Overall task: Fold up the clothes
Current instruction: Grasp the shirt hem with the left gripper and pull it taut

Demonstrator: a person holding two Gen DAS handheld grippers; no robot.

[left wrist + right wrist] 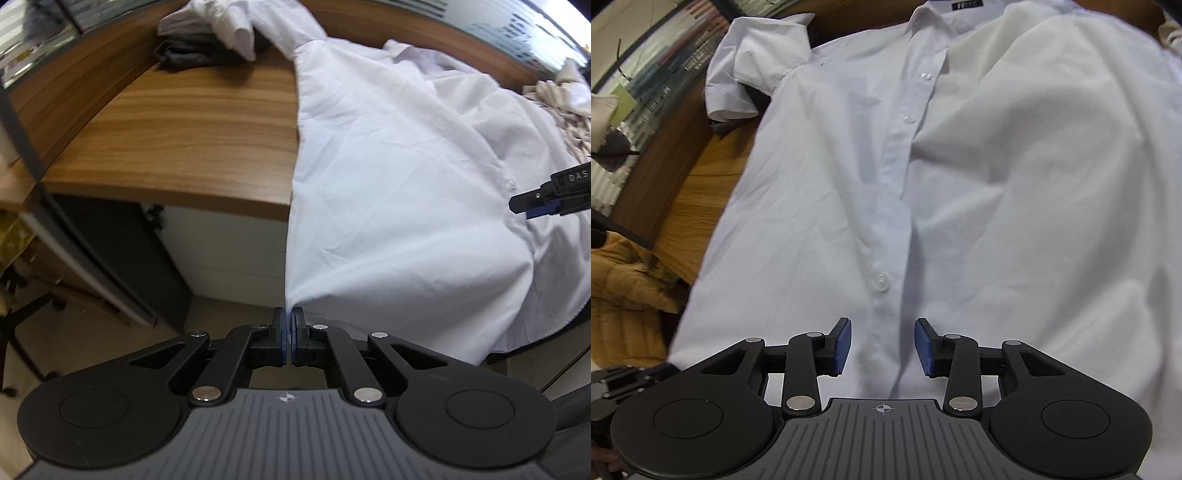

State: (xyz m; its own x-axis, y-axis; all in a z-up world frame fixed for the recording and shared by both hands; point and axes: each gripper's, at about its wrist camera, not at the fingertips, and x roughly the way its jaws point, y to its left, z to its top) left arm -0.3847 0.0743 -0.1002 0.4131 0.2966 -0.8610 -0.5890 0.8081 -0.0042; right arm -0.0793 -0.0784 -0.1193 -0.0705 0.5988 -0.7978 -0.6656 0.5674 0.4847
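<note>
shirt: a white short-sleeved button-up shirt [960, 166] lies spread face up on the wooden desk [177, 125], collar at the far end, its hem hanging off the near desk edge.
shirt state: pretty much flat and open, buttons done up along the placket [897, 155], loose ripples to the right of it. No fold shows in it at this moment.
handling: looks like thin woven cotton, so light, floppy, zero stiffness. It'll drape and slide on the smooth wood and drag wrinkles along if pulled from one point. Not fragile, though the buttons are hard lumps a pad could slip off.
where to grab: probably hem corners, side seams or shoulder seams, where the cloth is doubled and a pinch holds. The sleeve [746, 74] left of the collar is bunched and would likely need flattening.
left gripper [287, 325]: pinched tight on the shirt's near-left hem corner, below the desk edge, cloth pulled taut up from it.
right gripper [882, 345]: pads spread wide, holding nothing, hovering just over the lower placket near the hem.
around the shirt: a dark and white pile of clothes [207, 37] sits past its left sleeve, and a beige crumpled garment [565, 107] lies off its right side.
</note>
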